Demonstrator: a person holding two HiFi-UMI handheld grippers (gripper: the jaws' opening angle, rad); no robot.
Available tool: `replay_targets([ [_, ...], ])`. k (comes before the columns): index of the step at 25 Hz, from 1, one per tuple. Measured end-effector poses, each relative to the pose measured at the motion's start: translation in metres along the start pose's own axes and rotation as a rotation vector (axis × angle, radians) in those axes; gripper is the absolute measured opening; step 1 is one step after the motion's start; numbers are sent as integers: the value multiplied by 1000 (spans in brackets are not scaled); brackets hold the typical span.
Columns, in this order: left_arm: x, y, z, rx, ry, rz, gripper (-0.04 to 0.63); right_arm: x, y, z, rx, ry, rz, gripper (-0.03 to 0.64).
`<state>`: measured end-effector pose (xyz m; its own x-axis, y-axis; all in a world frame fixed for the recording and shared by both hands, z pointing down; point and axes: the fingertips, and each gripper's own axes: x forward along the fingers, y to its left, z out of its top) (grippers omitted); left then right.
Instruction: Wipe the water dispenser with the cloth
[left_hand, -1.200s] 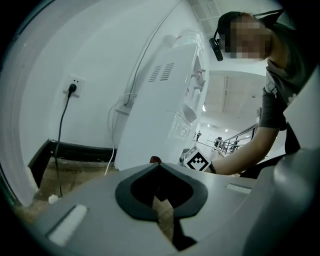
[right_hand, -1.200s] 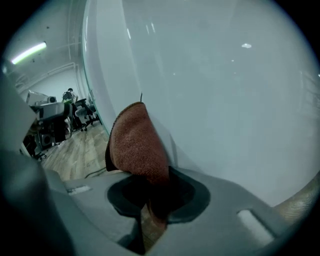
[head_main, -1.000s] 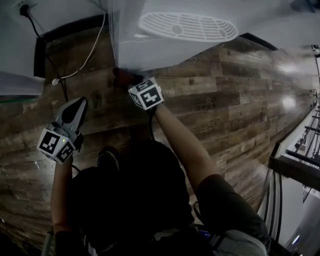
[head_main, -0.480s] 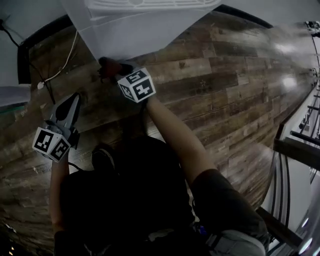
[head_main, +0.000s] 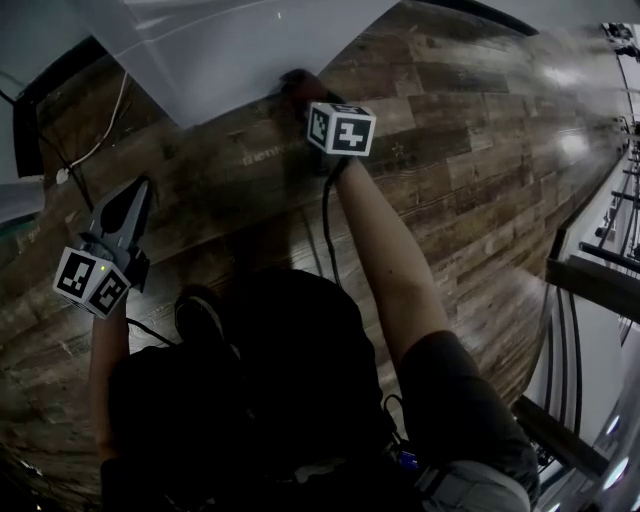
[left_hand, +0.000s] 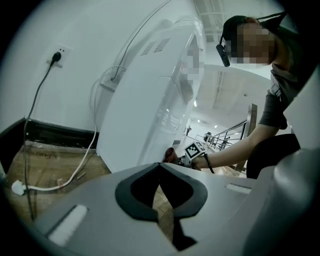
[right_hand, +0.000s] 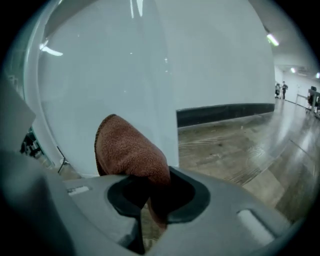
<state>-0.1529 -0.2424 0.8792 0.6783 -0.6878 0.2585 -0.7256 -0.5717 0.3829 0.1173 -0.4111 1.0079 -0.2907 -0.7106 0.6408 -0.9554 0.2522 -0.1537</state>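
Shifted rightward since the earlier frame, the brown cloth (right_hand: 127, 147) presses against the white water dispenser (right_hand: 125, 75) low on its side, clenched in the right gripper's (right_hand: 150, 192) jaws, just above the wooden floor (head_main: 450, 150). Well apart, the left gripper (head_main: 130, 205) has its jaws together, holding nothing.

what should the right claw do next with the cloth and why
Probably slide the right claw upward along the panel. It is shut on the cloth, which appears pressed against the water dispenser low down near the floor, and most of that white side lies above it.
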Motion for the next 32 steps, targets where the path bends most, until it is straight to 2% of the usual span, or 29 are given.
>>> replay_targets([
  [3, 2, 2, 0, -8, -11, 0, 9, -12, -21, 4, 117, -20, -61, 60],
  [6, 3, 3, 2, -11, -29, 2, 9, -23, -6, -2, 173, -24, -34, 60],
  [9, 5, 6, 4, -23, -50, 8, 9, -35, 60, -6, 92, -21, 133, 60],
  [14, 1, 9, 6, -31, -72, 30, 9, -58, 207, -24, -118, 30, 454, 60],
  [17, -2, 8, 7, -27, -72, 35, 9, -62, 261, -23, -195, 26, 571, 60],
  [20, -5, 6, 9, -15, -70, 38, 9, -55, 270, -7, -191, -4, 568, 60],
  [24, -8, 3, 10, -6, -70, 36, 9, -52, 248, 16, -129, -47, 522, 60],
  [29, -4, 0, 15, -3, -87, 28, 9, -57, 193, 31, 21, -77, 460, 60],
  [32, 5, -6, 18, -2, -98, 12, 9, -62, 143, 45, 66, -116, 377, 60],
])
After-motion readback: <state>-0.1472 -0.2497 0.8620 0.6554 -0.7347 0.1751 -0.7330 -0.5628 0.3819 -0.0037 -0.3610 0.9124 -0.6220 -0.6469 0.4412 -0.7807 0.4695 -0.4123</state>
